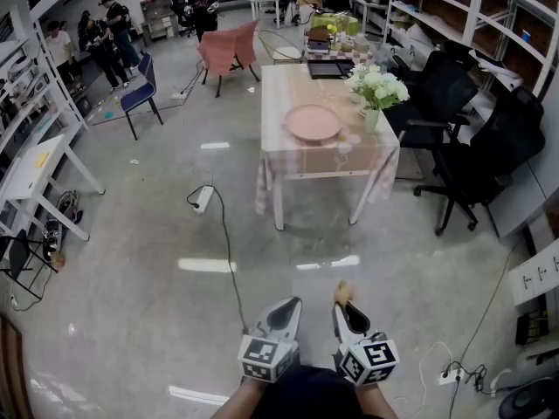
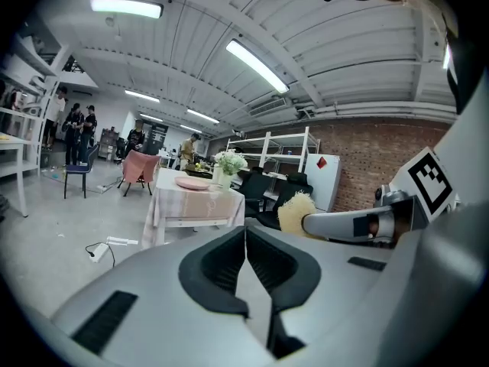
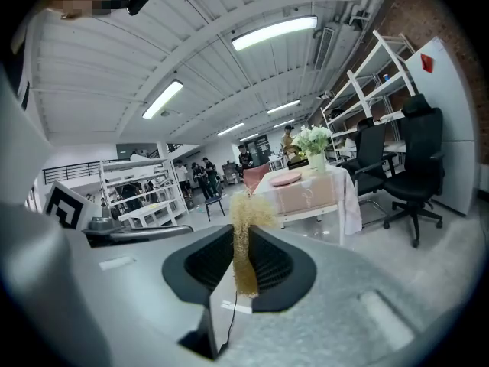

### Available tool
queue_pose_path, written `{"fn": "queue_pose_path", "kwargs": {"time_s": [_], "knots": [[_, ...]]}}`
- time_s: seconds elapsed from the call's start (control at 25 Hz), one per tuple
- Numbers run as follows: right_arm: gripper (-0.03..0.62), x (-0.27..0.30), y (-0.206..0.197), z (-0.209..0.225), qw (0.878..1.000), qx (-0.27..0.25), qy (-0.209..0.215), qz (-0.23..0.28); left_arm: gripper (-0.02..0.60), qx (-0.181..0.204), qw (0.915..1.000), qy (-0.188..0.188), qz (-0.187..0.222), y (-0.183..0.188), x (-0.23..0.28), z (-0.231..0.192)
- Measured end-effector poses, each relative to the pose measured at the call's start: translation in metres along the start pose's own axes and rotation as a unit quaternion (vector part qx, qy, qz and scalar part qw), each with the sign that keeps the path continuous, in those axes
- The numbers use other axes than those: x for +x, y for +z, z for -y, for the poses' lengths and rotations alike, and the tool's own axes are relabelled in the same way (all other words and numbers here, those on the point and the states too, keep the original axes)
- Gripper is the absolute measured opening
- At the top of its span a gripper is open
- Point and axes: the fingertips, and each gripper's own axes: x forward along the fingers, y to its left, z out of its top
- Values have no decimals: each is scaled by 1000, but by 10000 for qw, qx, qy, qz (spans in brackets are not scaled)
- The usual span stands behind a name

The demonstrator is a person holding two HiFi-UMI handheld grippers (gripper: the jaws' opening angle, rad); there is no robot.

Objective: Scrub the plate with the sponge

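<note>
Well apart from the tabletop (image 1: 288, 81), standing on the open floor (image 1: 122, 304) and holding the 2 grippers low, side by side. Pinching a frayed yellow sponge (image 3: 246, 212) edge-on between the fingers of the right gripper (image 1: 342, 308), gripping only its lower part and leaving the top sticking out past the tips. Pressing the fingers of the left gripper (image 2: 246, 239) together on nothing.

Leaving the pink plate (image 1: 313, 122) unscrubbed near the middle of the tabletop, flat on a pale cloth (image 1: 323, 160), with a vase of white flowers (image 1: 376, 88) just beside it on the right and black office chairs (image 1: 454, 120) crowding that same side.

Judging the hazards from here:
- **Tripping:** possibly catching a foot on the black cable (image 1: 229, 264) trailing across the floor from a white power strip (image 1: 203, 199), both lying between the grippers and the table.
- **Dropping the sponge:** possibly losing it under hard sideways rubbing, being soft and held by a narrow pinch.
- **Shifting the plate:** probably sending it skating over the cloth, or dragging the cloth itself, by scrubbing without bracing the rim. Needing the left fingers spread first for any such hold.
- **Tipping the vase:** also risking a spill by swinging the right gripper wide near the plate's right edge.

Not yet touching sponge to plate.
</note>
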Motion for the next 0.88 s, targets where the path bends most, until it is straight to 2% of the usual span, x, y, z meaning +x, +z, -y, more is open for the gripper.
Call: {"fn": "queue_pose_path", "kwargs": {"time_s": [0.52,0.88], "knots": [[58,78,38,31,9999,56,-97,-58,12,-46,9999,-63,-72,37,70,-46],[58,133,68,33,10000,5,-10,-59,12,-18,10000,-30,-64,69,101,-88]]}}
